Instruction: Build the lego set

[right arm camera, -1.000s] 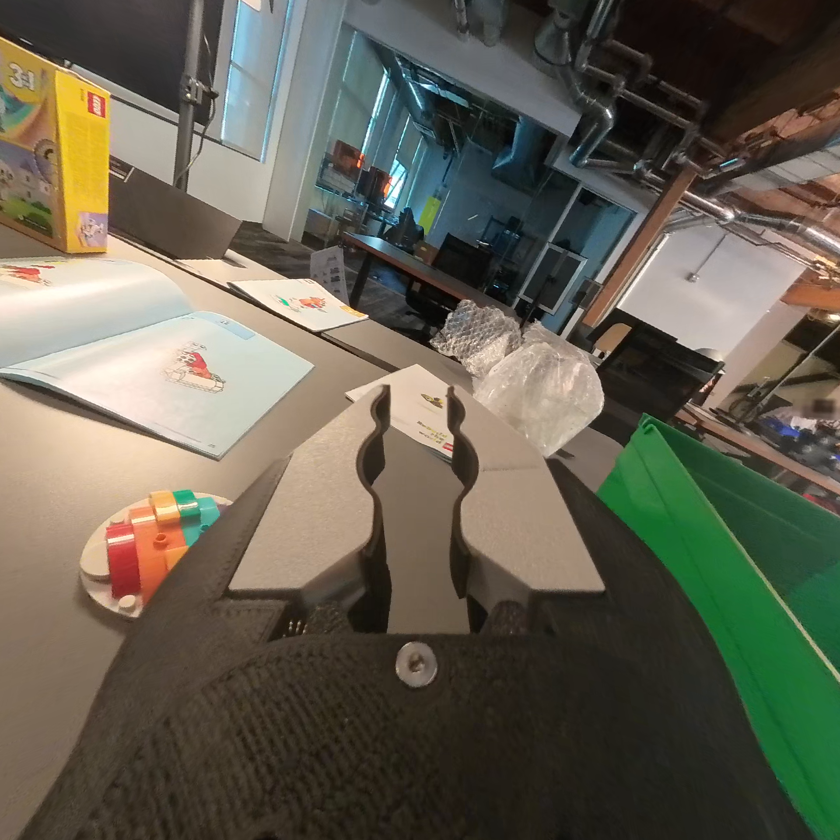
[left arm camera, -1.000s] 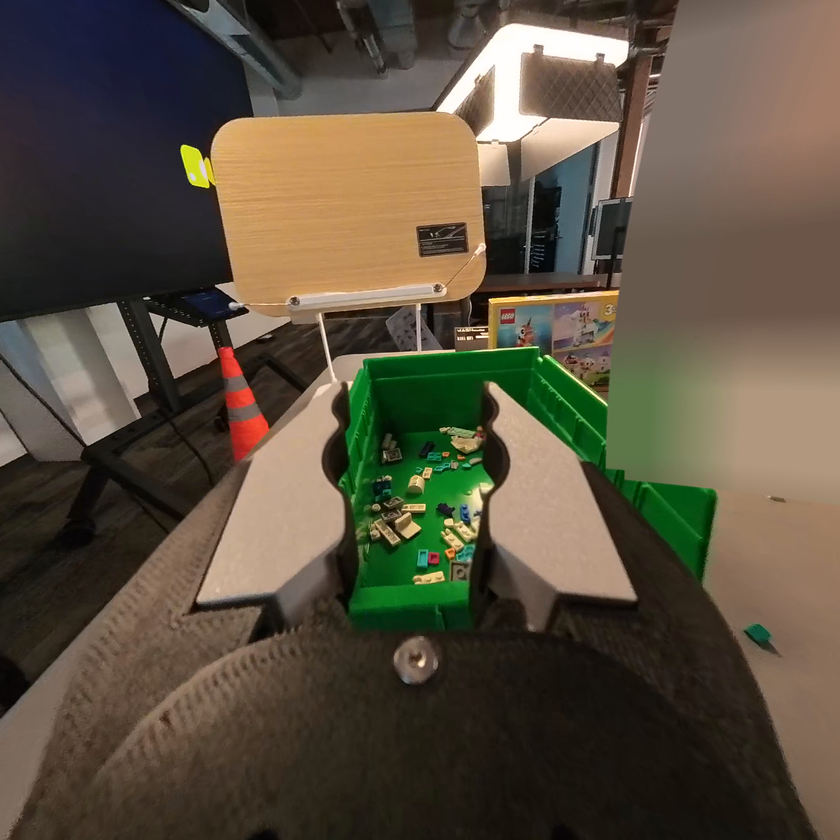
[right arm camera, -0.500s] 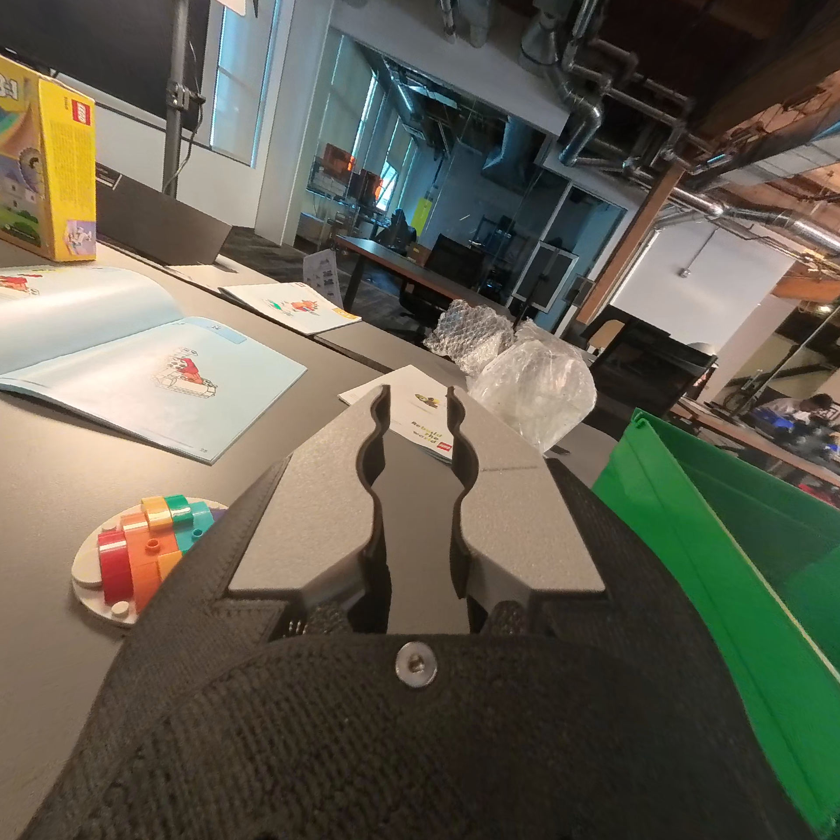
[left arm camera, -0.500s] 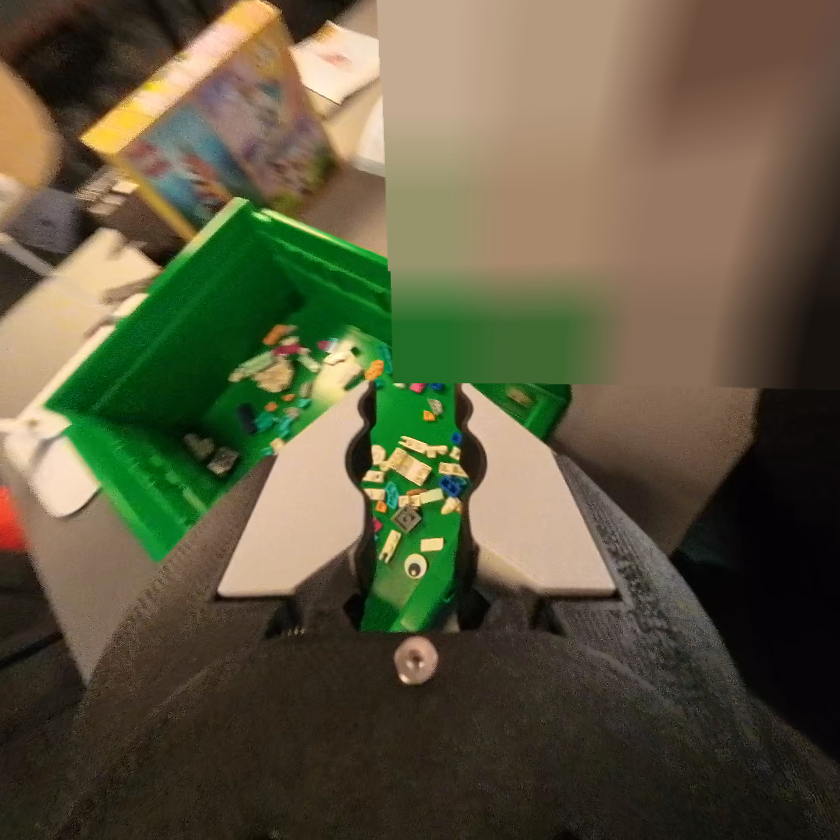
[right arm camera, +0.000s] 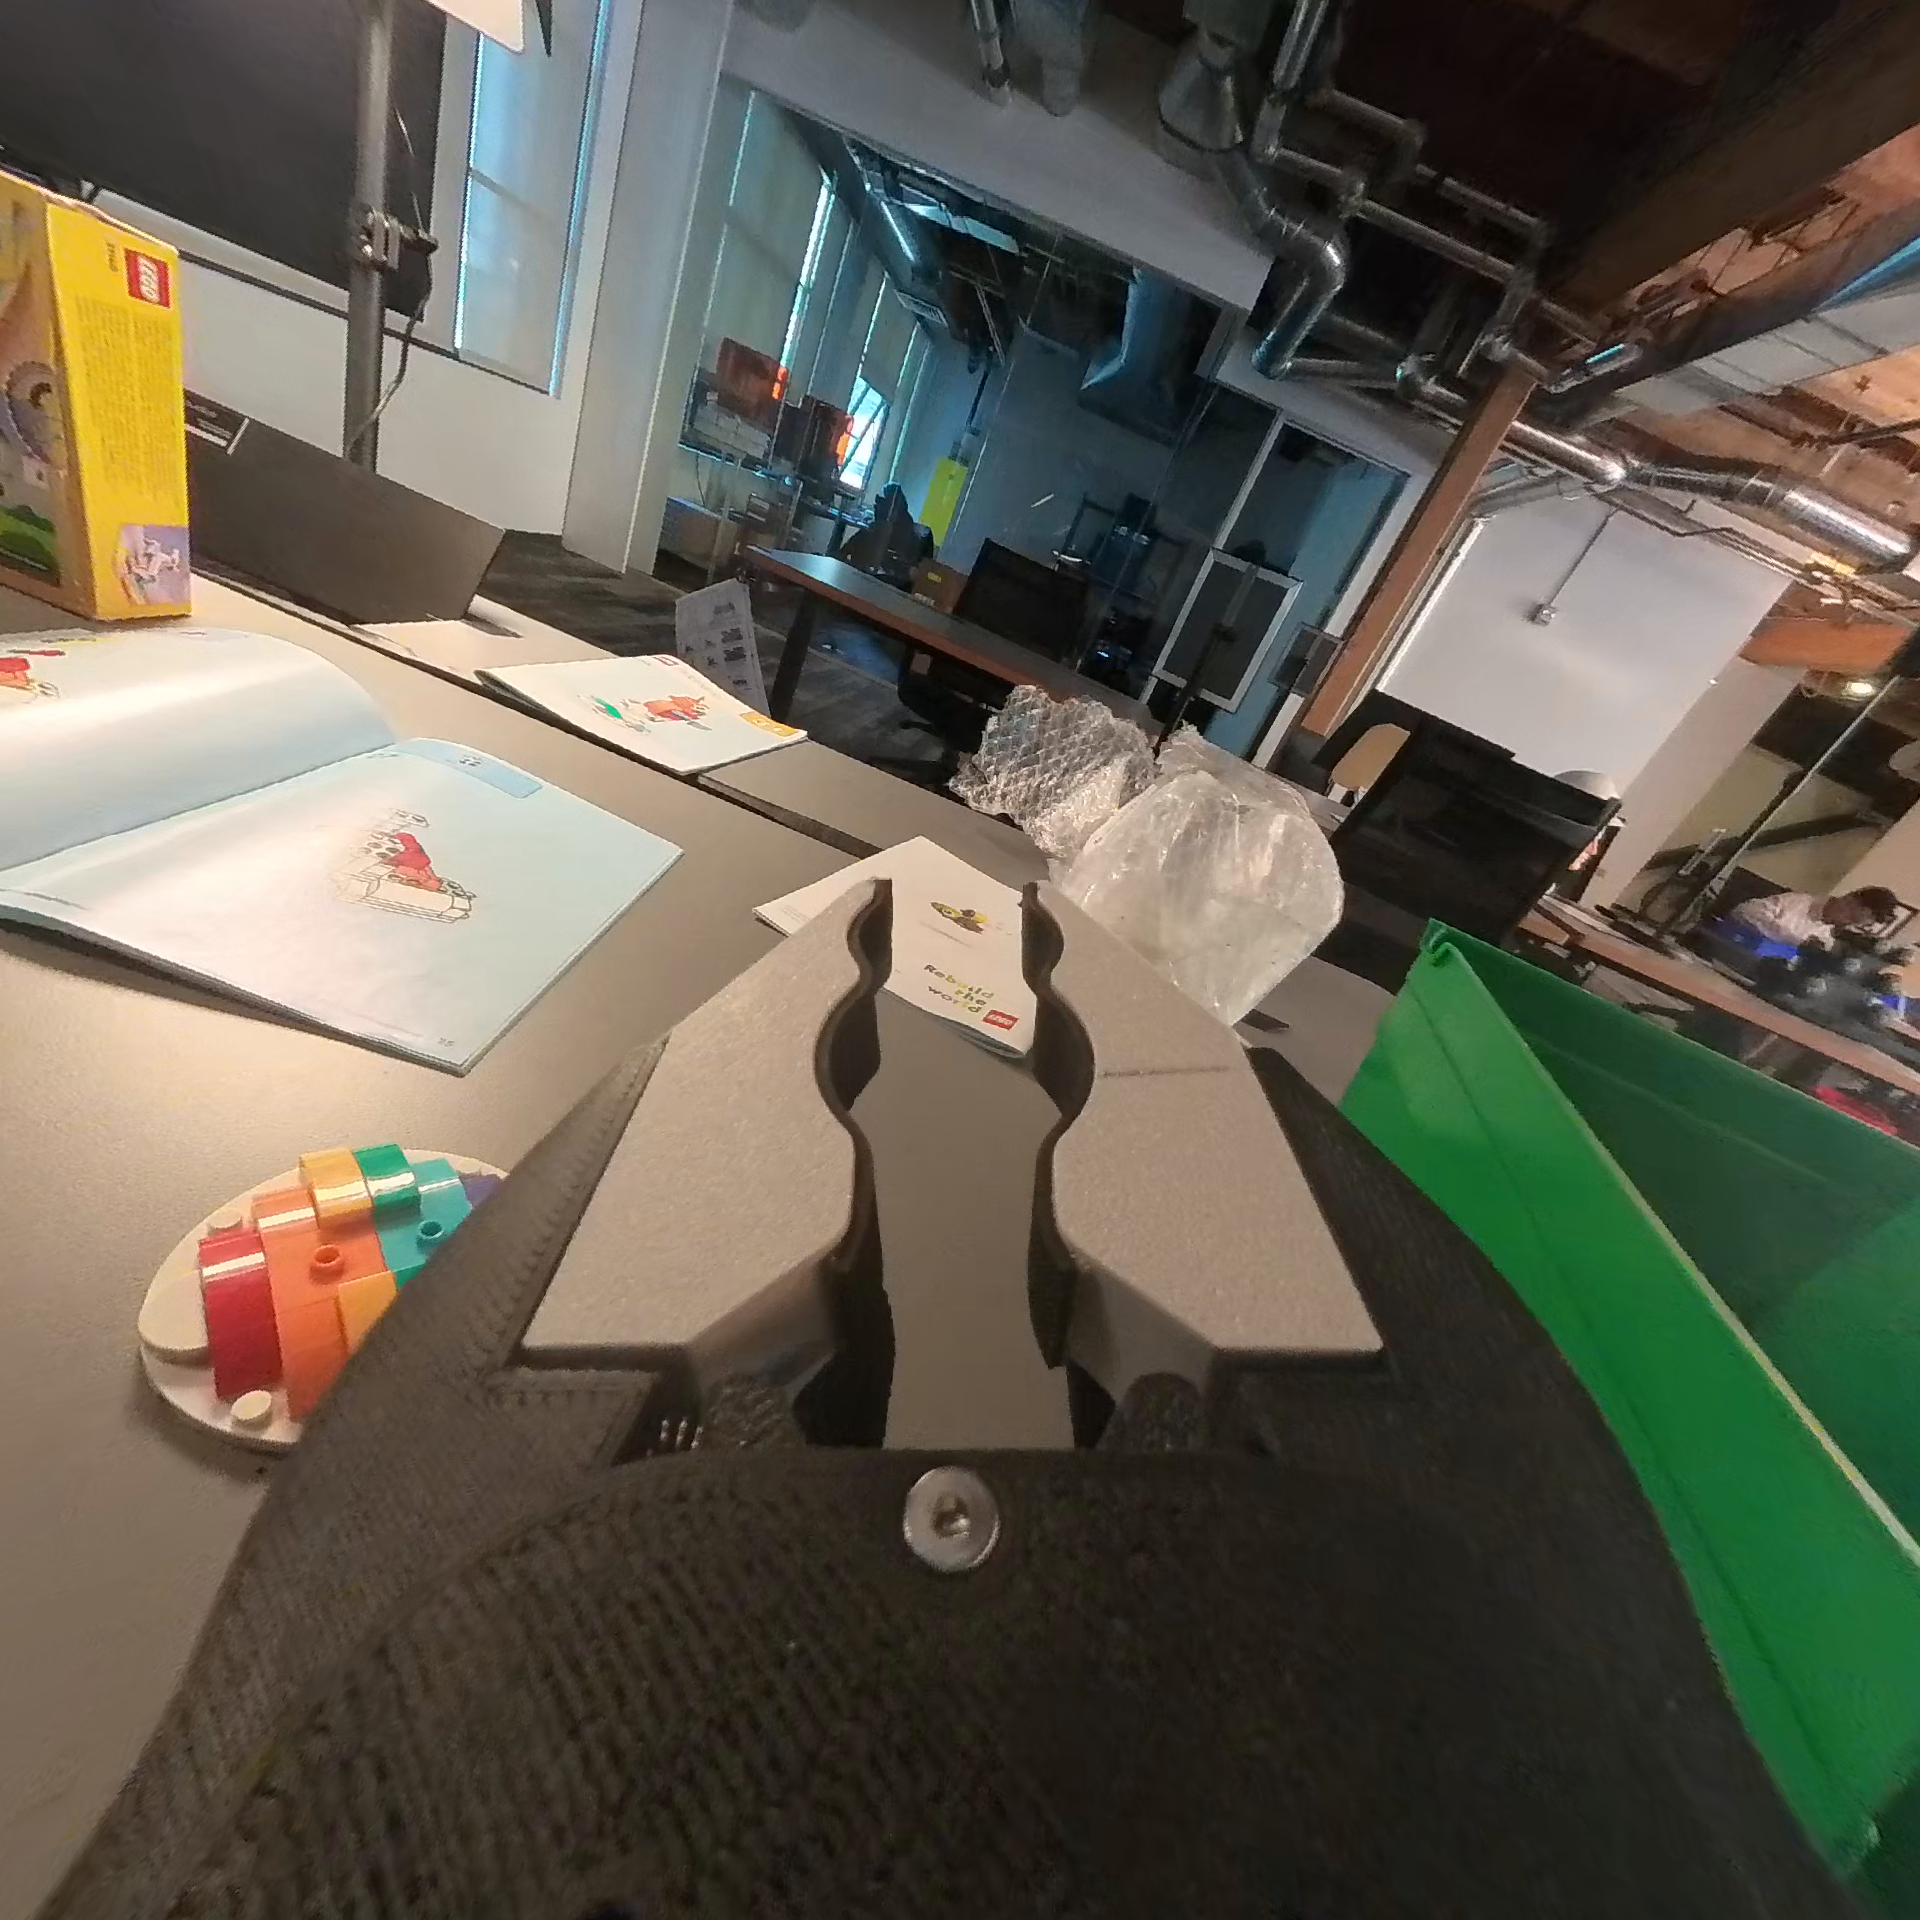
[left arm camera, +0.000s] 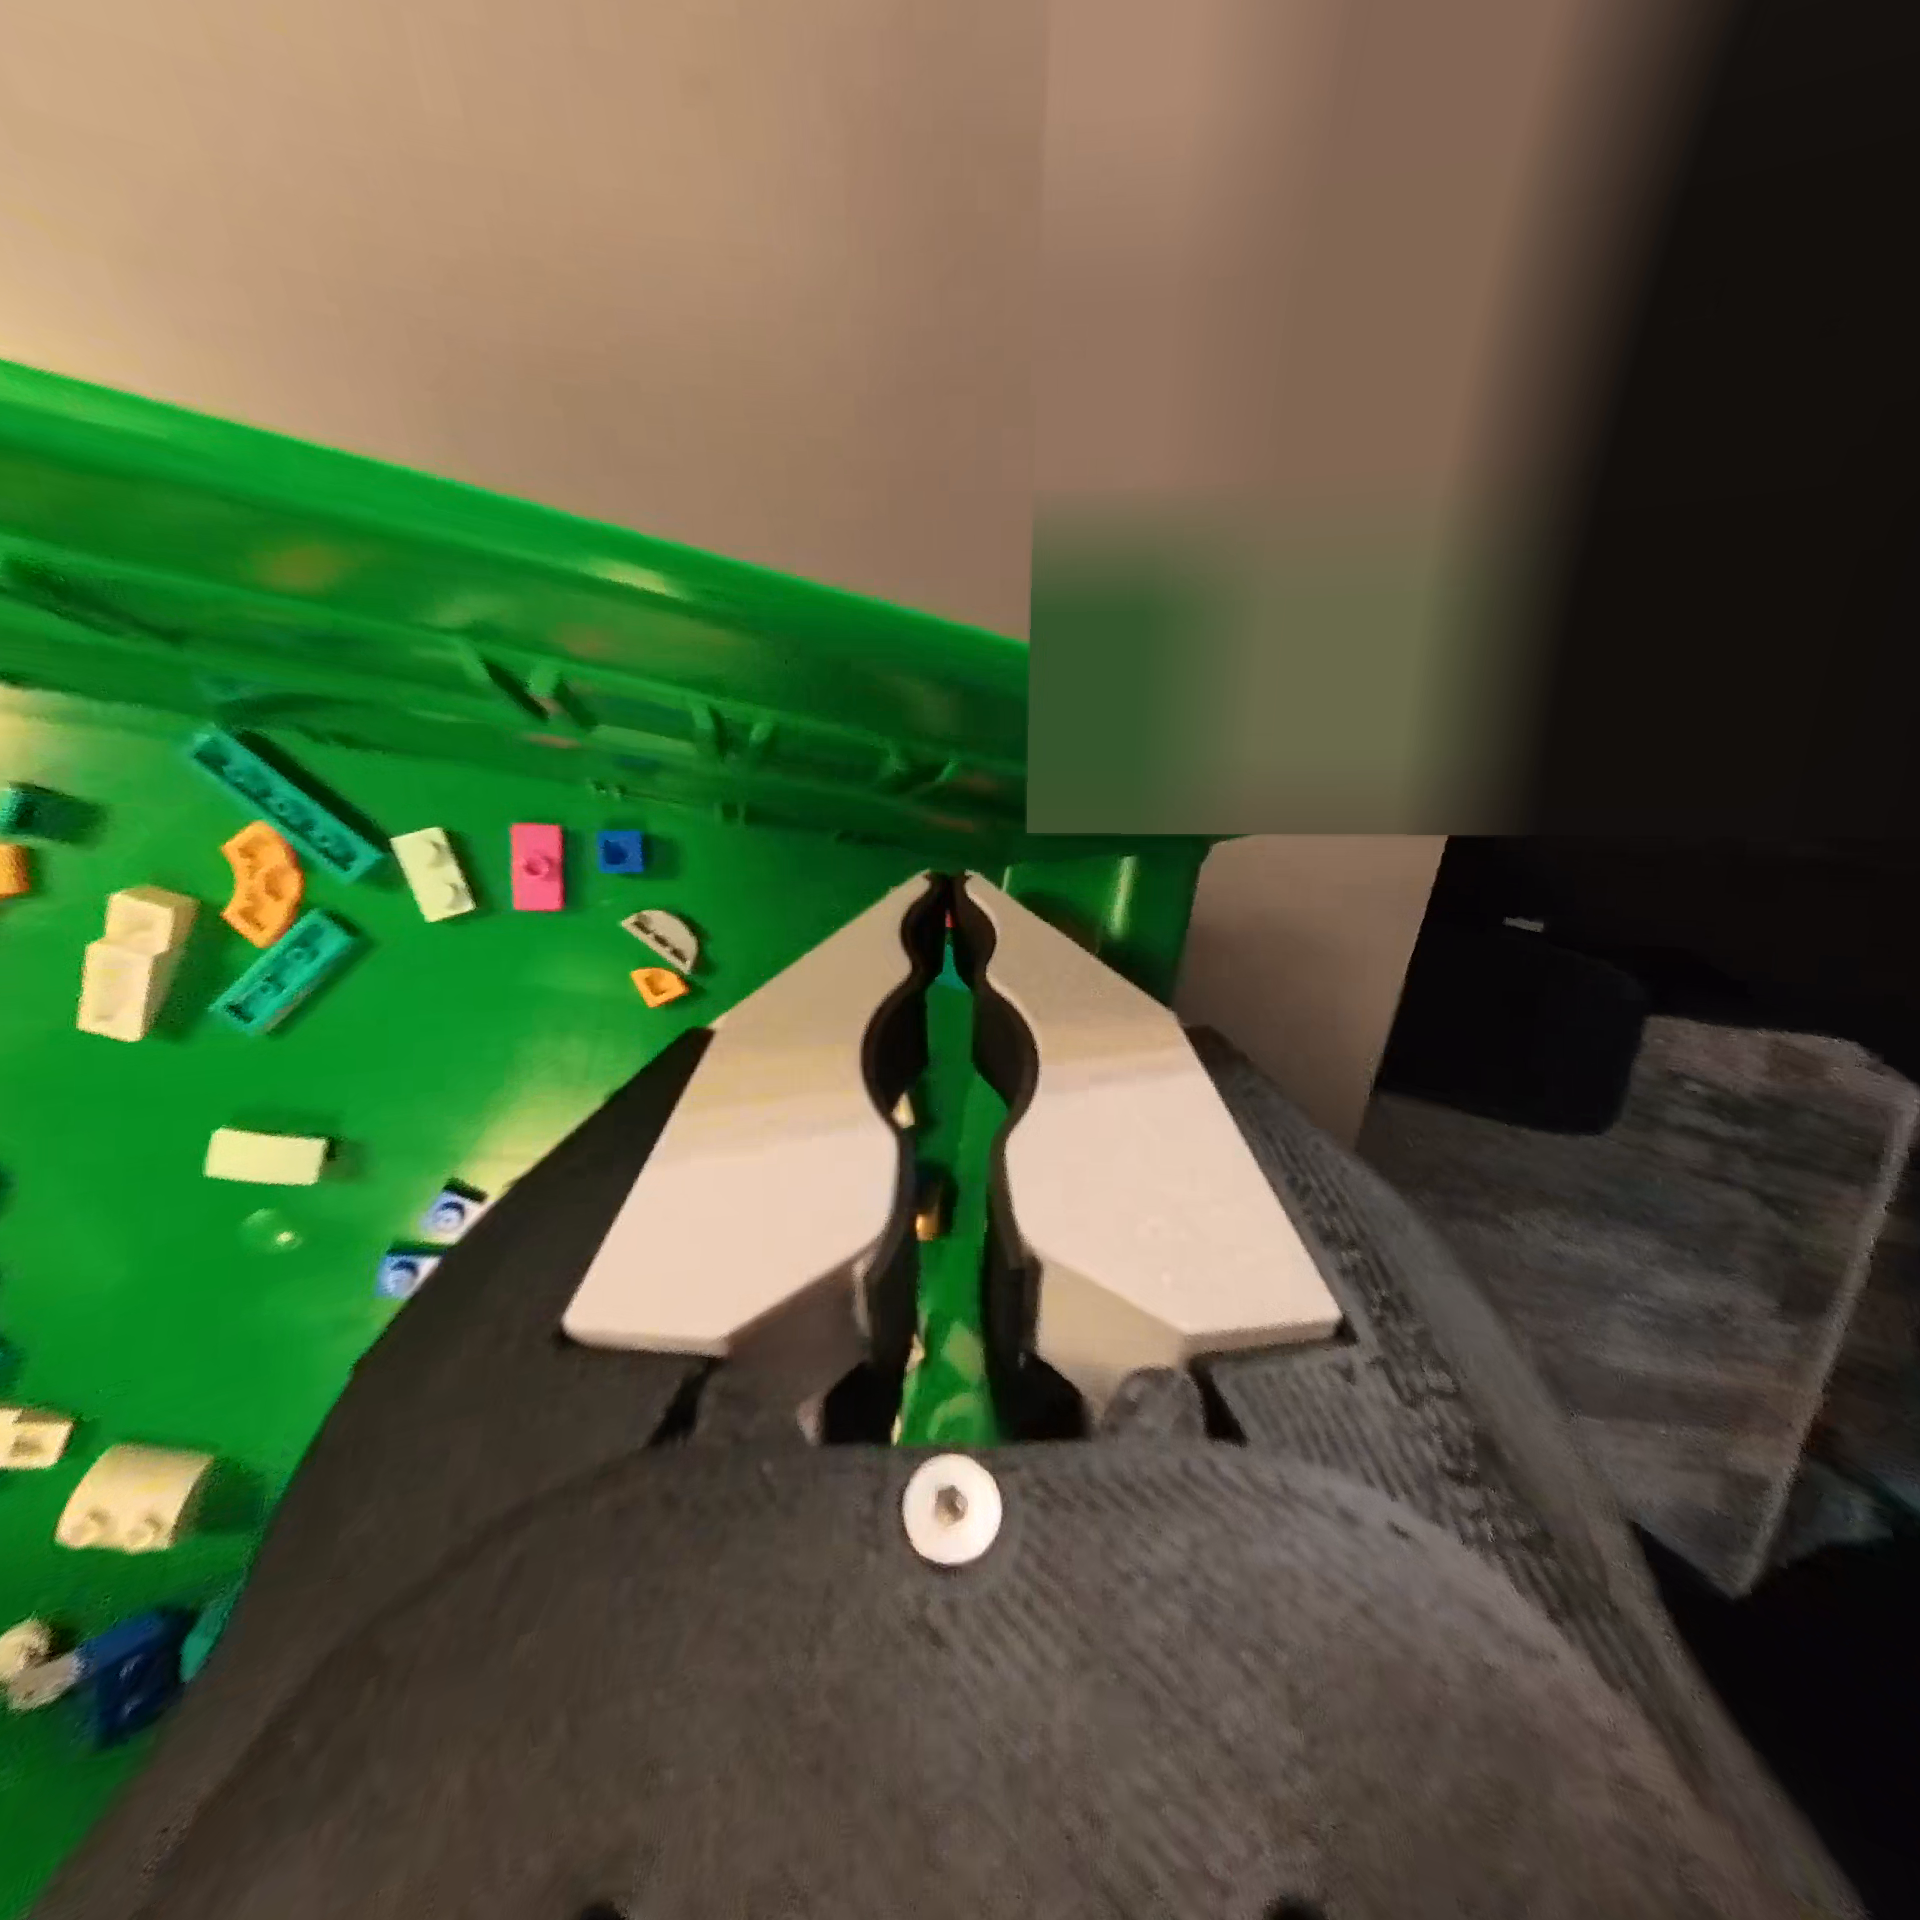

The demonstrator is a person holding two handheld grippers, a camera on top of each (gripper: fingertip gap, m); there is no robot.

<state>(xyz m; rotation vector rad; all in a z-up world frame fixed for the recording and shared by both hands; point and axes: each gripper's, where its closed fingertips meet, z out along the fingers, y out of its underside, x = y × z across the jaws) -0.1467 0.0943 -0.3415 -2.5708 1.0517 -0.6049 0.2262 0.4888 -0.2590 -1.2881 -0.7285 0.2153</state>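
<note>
Left gripper (left arm camera: pixel 948 891) fingers nearly closed at the frame's centre, pinching a tiny pink piece (left arm camera: pixel 949 918), I judge. Light, stiff, slippery: grip flat sides. Right gripper (right arm camera: pixel 956 896) part open, empty.

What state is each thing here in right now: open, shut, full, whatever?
Left claw: tips shut, inside the bin; any grip too blurred to tell.
Right claw: open, empty.
Bin: open-topped, loose bricks on its floor.
Near booklet: open, flat.
Far booklet: closed.
Rainbow model: assembled on a round plate.
Box: upright.
Bag: crumpled.
</note>
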